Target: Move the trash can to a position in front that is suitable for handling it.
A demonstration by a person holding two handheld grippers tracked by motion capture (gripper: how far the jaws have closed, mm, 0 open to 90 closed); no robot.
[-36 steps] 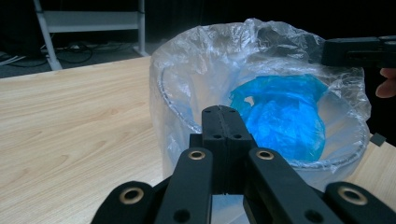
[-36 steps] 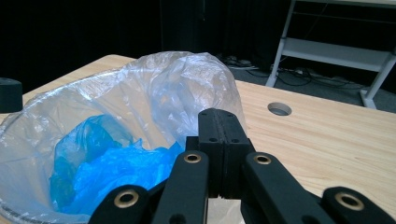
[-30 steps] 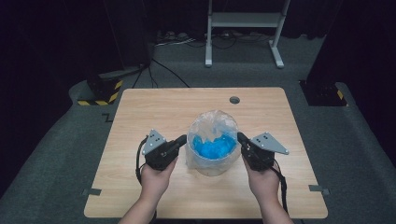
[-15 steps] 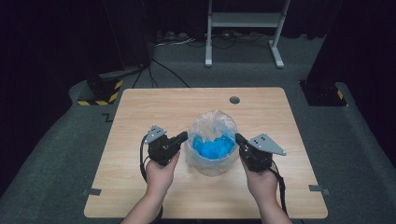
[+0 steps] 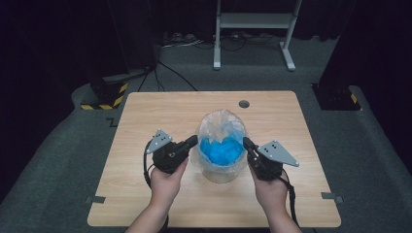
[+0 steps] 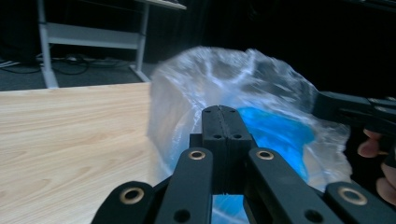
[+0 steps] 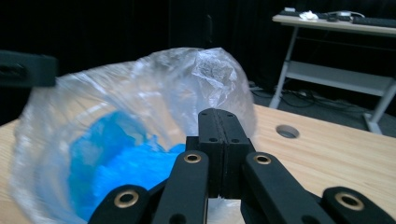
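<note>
A clear plastic bag (image 5: pixel 221 127) lines a round pale tub (image 5: pixel 219 175) at the middle of the wooden table (image 5: pixel 145 121). Crumpled blue material (image 5: pixel 221 151) lies inside it. My left gripper (image 5: pixel 193 141) is at the bag's left rim and my right gripper (image 5: pixel 247 142) at its right rim. The left gripper (image 6: pixel 223 112) has its jaws pressed together against the plastic bag (image 6: pixel 261 79), with the blue material (image 6: pixel 275 133) behind. The right gripper (image 7: pixel 218 116) is likewise shut at the bag (image 7: pixel 154 88), beside the blue material (image 7: pixel 121 163).
A round cable hole (image 5: pixel 244 104) sits near the table's far edge. Beyond the table stand a white metal frame (image 5: pixel 252 22), cables on the grey floor (image 5: pixel 184 41) and a yellow-black striped base (image 5: pixel 104 99). Bare tabletop lies left, right and in front of the tub.
Both grippers have risen slightly and edged forward along the bag's sides, and the bag's mouth stands a little higher and more stretched between them.
</note>
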